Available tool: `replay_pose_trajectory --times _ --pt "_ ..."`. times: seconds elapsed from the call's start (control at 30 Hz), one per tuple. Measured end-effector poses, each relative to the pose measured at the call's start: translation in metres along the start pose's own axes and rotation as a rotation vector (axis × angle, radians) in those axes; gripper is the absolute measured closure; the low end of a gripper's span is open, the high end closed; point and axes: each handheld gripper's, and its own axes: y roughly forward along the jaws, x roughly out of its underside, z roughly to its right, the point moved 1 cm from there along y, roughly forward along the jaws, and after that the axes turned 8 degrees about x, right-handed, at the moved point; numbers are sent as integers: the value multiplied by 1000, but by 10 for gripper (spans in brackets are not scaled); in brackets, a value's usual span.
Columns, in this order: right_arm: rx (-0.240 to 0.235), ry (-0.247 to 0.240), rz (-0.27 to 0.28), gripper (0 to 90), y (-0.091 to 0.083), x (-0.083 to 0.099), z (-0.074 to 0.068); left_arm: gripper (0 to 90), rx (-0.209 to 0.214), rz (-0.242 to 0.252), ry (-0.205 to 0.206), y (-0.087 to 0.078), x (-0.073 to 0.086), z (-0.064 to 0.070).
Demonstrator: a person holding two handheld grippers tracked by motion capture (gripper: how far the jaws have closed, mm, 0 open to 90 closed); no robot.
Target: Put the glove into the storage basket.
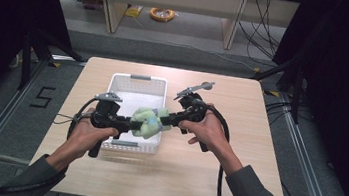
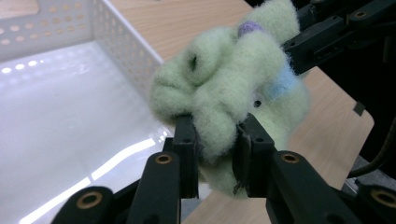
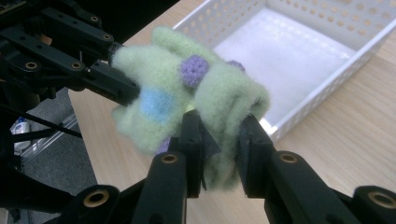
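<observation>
A pale green fuzzy cloth [image 1: 149,120] with purple and blue dots hangs bunched in the air over the near right corner of a white perforated basket [image 1: 137,81]. My left gripper [image 1: 131,122] comes in from the left and is shut on one end of the cloth [image 2: 224,93]. From the right, my right gripper [image 1: 168,120] is shut on the other end of the cloth [image 3: 210,88]. In the left gripper view its fingers [image 2: 187,144] pinch a thick fold. The right gripper's fingers [image 3: 194,135] squeeze another fold. The basket's floor [image 3: 285,51] is bare.
The basket stands on a light wooden table [image 1: 240,116], with open tabletop to its right and in front. Grey floor surrounds the table, with black stands and cables [image 1: 287,66] at the right and a coil of orange cable [image 1: 162,14] far behind.
</observation>
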Motion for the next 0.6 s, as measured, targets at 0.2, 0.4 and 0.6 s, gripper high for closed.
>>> replay_pose_trajectory --times 0.2,0.4,0.6 --pt "1 -4 -29 752 27 -19 -1 720 -28 -8 -44 -6 1 -26" --pt "-5 11 -52 751 47 -28 -2 722 -58 -19 -70 -9 5 -42" --pt "2 29 -91 752 75 -32 -2 725 -81 -77 -108 -6 13 -67"
